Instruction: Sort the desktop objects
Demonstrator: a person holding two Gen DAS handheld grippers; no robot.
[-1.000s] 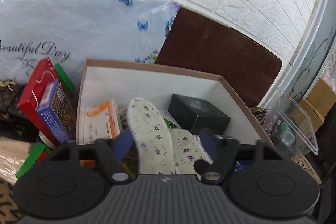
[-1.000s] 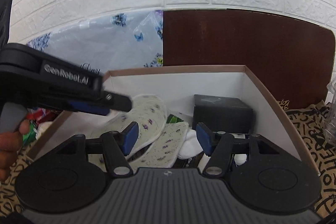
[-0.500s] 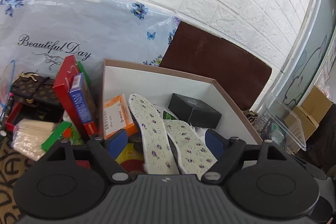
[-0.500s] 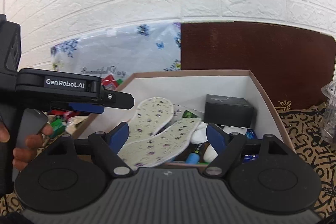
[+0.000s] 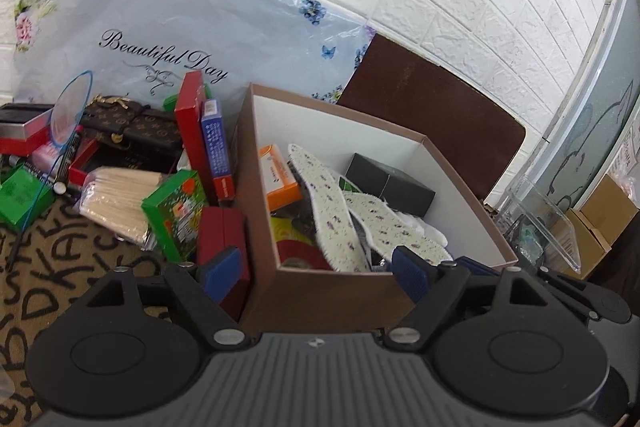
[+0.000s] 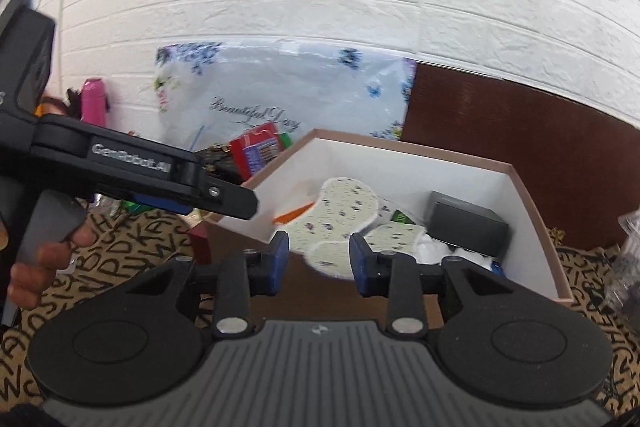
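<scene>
A brown cardboard box (image 5: 320,291) with white inner walls holds two floral insoles (image 5: 332,211), a black box (image 5: 390,183), an orange packet (image 5: 278,177) and other items. It also shows in the right wrist view (image 6: 536,223), with the insoles (image 6: 340,215) inside. My left gripper (image 5: 316,267) is open and empty, in front of the box's near wall. My right gripper (image 6: 316,259) is open and empty, just before the box's near edge. The left gripper (image 6: 224,199) shows at the left in the right wrist view.
Left of the box lie a green carton (image 5: 176,215), a dark red box (image 5: 224,243), upright red and blue boxes (image 5: 204,139), a bundle of sticks (image 5: 116,199) and a patterned wallet (image 5: 132,135). A clear plastic container (image 5: 544,219) stands to the right. A floral bag (image 5: 180,39) leans on the wall.
Both grippers have pulled back and out of the box. The insoles now lie loose inside it. The right gripper's jaws have narrowed somewhat.
</scene>
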